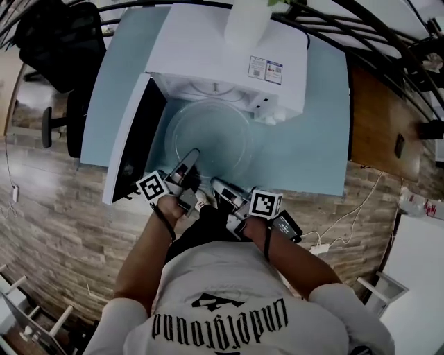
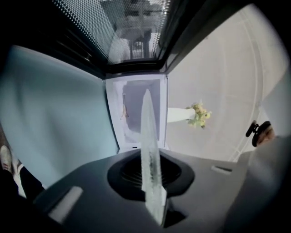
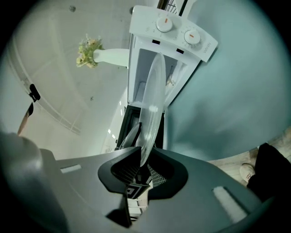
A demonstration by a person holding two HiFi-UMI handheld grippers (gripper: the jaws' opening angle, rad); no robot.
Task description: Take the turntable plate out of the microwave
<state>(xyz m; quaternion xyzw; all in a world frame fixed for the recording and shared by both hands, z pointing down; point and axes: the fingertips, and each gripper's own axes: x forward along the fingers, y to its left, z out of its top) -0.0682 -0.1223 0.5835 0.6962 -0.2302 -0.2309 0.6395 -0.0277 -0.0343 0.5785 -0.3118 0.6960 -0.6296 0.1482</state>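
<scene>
The round glass turntable plate (image 1: 211, 139) hangs level in front of the white microwave (image 1: 222, 48), outside its open cavity. My left gripper (image 1: 186, 172) is shut on the plate's near left rim. My right gripper (image 1: 223, 188) is shut on the near rim just beside it. In the left gripper view the plate (image 2: 149, 136) shows edge-on, pinched in the left gripper (image 2: 152, 175). In the right gripper view the plate (image 3: 152, 100) also stands edge-on, clamped in the right gripper (image 3: 143, 166), with the microwave (image 3: 170, 32) behind it.
The microwave door (image 1: 128, 139) is swung open to the left of the plate. A white vase (image 1: 246, 21) stands on the microwave. The light blue table (image 1: 312, 139) carries the microwave. A black chair (image 1: 59, 41) sits far left, and a cable (image 1: 347, 215) lies on the floor at right.
</scene>
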